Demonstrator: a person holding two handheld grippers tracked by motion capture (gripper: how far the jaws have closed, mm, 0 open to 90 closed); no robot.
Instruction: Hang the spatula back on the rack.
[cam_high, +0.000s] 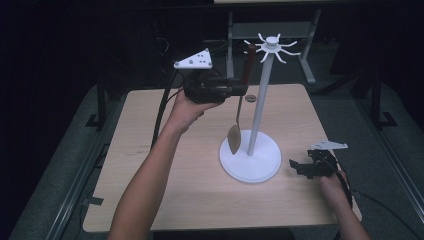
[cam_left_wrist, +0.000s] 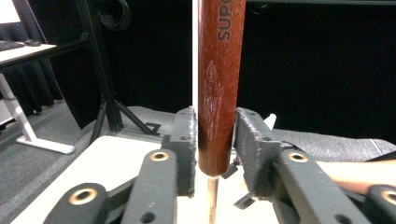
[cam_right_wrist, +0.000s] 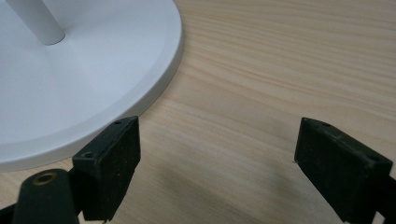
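Your spoon (cam_high: 241, 100) hangs upright beside the white pole of the rack (cam_high: 260, 95), over the middle of the desk (cam_high: 165, 165) toward its far edge, its brown wooden handle up by the hooks and its metal bowl low over the round white base. The left gripper (cam_high: 235, 89) has that handle between its fingers (cam_left_wrist: 184, 144); one pad lies against the wood while a thin gap shows at the other, so you hold it loosely at best, and I cannot tell whether the handle top has caught a hook. If it has not, letting go could drop the spoon onto the base and let it topple across the desk. Pulling back crookedly could drag the handle off its hook, or knock the pole and rock the rack. Your right gripper (cam_high: 306, 167) rests near the desk's near right corner, its fingers (cam_right_wrist: 109, 163) spread wide on nothing, just beside the base rim; a nudge there could shift the rack. Count: one spoon, one rack, two grippers, one small dark disc (cam_high: 250, 99) behind the pole.
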